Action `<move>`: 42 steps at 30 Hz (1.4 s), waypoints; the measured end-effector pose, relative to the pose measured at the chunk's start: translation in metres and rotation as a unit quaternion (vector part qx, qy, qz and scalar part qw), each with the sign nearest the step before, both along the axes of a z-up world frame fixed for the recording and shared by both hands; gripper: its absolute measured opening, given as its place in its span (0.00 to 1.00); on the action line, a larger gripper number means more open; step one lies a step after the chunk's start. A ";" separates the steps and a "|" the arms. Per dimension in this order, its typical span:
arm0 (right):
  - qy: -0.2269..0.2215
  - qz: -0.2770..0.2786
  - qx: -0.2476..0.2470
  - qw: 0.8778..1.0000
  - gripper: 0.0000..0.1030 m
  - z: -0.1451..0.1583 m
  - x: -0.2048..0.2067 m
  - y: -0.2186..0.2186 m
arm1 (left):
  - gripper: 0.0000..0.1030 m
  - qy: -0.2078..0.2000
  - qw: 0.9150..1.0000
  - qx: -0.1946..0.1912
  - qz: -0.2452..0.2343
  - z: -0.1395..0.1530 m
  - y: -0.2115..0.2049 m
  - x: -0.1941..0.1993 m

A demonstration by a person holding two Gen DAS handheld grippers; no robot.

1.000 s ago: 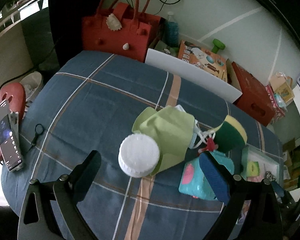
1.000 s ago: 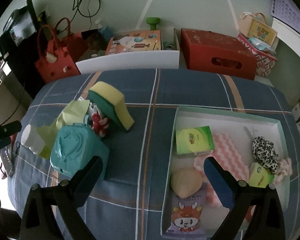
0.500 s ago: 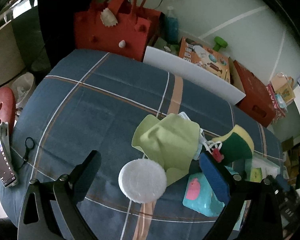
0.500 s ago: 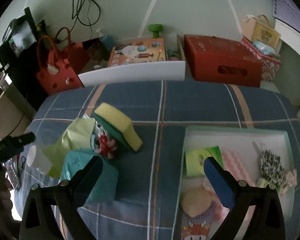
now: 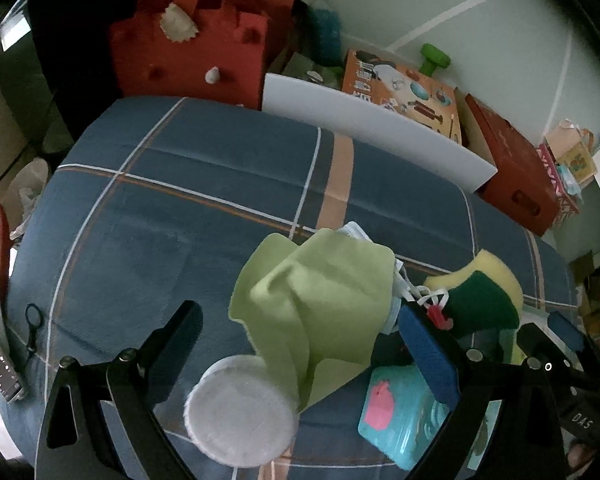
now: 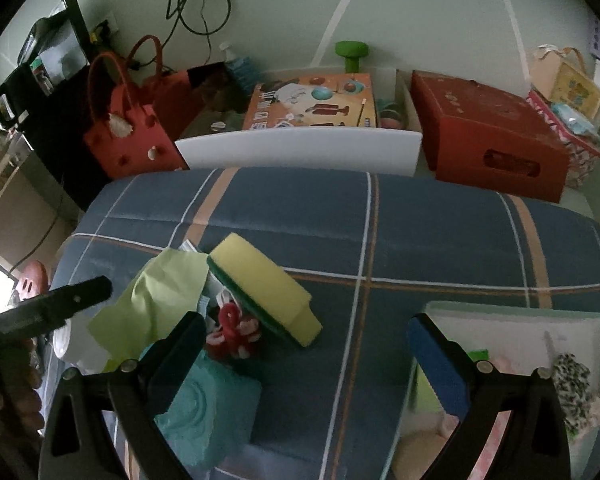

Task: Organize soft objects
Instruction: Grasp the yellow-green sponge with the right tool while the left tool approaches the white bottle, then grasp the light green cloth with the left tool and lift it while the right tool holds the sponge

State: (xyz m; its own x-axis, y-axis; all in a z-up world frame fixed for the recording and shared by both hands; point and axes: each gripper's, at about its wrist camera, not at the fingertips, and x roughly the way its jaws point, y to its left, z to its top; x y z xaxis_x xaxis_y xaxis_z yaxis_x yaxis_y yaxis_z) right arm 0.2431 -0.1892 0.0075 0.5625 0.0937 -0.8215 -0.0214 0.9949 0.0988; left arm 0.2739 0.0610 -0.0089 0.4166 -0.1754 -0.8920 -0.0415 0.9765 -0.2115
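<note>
While both your grippers, left (image 5: pixel 300 344) and right (image 6: pixel 304 348), gaped empty, you aimed beside the sponge (image 6: pixel 266 286), probably choosing a pick.

My left claw (image 5: pixel 300 344) has come in lower over the table (image 5: pixel 204 208): the white round pad (image 5: pixel 240 410) that lay ahead between its fingers a second ago now sits right at their base, with the green cloth (image 5: pixel 320 300) filling the gap. My right claw (image 6: pixel 304 348) has pulled back from the tray (image 6: pixel 516 320), which has slid down behind its right finger; the sponge (image 6: pixel 264 288) now lies ahead between the fingers.
</note>
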 end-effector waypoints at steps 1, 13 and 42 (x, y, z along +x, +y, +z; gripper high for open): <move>-0.001 0.002 0.000 1.000 0.99 -0.001 0.002 0.000 | 0.95 0.001 1.000 -0.002 -0.001 -0.001 -0.001 0.001; -0.008 0.035 0.003 0.999 0.81 -0.021 0.020 0.006 | 0.95 0.021 1.000 0.008 0.020 -0.019 0.007 0.015; -0.053 0.051 -0.019 0.997 0.37 0.010 0.007 0.015 | 0.94 0.006 0.999 0.037 0.016 -0.012 -0.001 0.012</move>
State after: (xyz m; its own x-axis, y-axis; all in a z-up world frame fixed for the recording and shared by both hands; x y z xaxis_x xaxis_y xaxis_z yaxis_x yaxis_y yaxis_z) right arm 0.2502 -0.1747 0.0180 0.6361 0.1253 -0.7614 -0.1308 0.9900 0.0536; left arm 0.2864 0.0604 -0.0206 0.4106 -0.0953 -0.9068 -0.0757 0.9875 -0.1380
